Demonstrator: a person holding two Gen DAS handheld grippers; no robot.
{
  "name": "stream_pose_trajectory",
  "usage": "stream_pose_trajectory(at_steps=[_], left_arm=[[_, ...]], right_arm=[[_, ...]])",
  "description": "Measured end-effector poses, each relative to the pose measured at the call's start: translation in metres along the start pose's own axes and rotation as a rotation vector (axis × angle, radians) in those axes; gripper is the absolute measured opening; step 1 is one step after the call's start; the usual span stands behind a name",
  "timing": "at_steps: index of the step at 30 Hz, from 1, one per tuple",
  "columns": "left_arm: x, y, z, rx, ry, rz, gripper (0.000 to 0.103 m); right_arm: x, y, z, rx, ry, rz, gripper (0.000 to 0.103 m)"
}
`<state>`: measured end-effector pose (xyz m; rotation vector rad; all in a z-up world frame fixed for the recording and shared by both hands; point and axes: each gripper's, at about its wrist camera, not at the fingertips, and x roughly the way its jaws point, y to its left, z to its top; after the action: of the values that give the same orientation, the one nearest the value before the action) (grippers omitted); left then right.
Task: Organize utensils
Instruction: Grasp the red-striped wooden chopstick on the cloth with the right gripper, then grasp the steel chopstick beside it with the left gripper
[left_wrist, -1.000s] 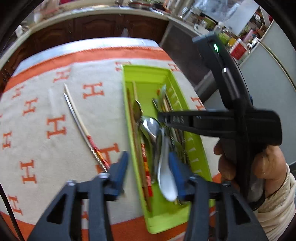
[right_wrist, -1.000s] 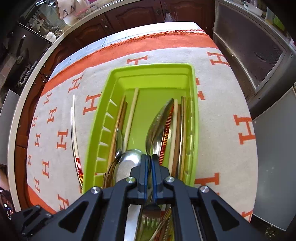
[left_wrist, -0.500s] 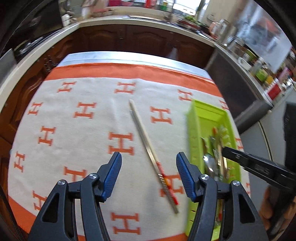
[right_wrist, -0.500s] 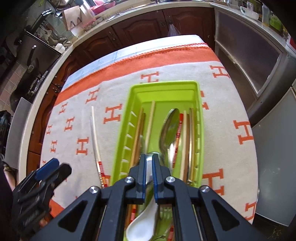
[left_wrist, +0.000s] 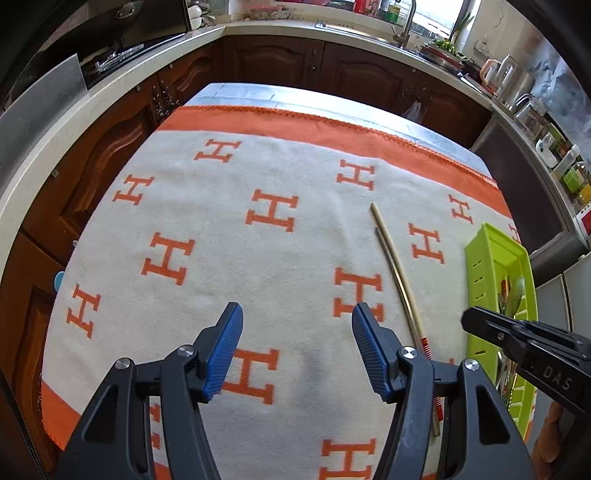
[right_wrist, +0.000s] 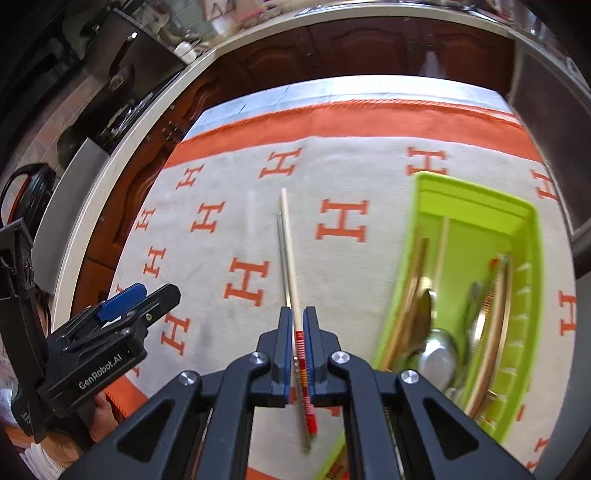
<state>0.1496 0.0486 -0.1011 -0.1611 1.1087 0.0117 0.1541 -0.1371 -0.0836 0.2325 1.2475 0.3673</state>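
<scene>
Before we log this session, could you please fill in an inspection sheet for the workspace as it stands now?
Surface: cream cloth with orange H pattern covers the table.
Job's things: pair of chopsticks lies loose on the cloth; green tray beside it holds spoons and more chopsticks.
Clutter: nothing seen.
Grippers: left gripper open and empty above the cloth; right gripper shut, nothing seen held, the loose chopsticks showing behind its slit.
Cables: nothing seen.
Surroundings: dark wood cabinets, a pale countertop, a sink tap.

chopsticks (left_wrist: 397, 280): flat on cloth | green tray (right_wrist: 526, 295): cutlery inside
</scene>
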Motion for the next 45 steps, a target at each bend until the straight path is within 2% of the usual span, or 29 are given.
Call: stream_pose_trajectory(at_steps=[6,14,23,28,33,37,42,45], left_arm=[[0.009,0.008,-0.004,-0.008,0.021,-0.01,0.06],[0.018,0.018,-0.002,-0.026,0.035,-0.028,0.06],[0.025,0.02,-0.003,-0.023,0.049,-0.045,0.06],[0.024,0.015,-0.004,-0.014,0.047,-0.059,0.06],[0.023,0.01,-0.006,-0.019,0.053,-0.111,0.06],[0.02,0.002,-0.008,-0.011,0.041,-0.142,0.06],[0.022,-0.017,-0.009,0.018,0.047,-0.135,0.06],[0.028,-0.033,-0.01,0.042,0.07,-0.163,0.06]], right_arm=[[0.034,0.009,0.01,-0.042,0.089,-0.016,0.006],[0.059,0.007,0.014,-0.069,0.159,-0.063,0.005],[0.063,0.018,0.018,-0.129,0.138,-0.104,0.005],[0.071,0.028,0.018,-0.182,0.123,-0.154,0.006],[0.068,0.031,0.014,-0.207,0.087,-0.182,0.005],[0.058,0.018,0.013,-0.117,0.062,-0.117,0.005],[0.021,-0.006,0.009,0.023,0.014,0.044,0.005],[-0.005,-0.02,0.001,0.095,-0.022,0.119,0.005]])
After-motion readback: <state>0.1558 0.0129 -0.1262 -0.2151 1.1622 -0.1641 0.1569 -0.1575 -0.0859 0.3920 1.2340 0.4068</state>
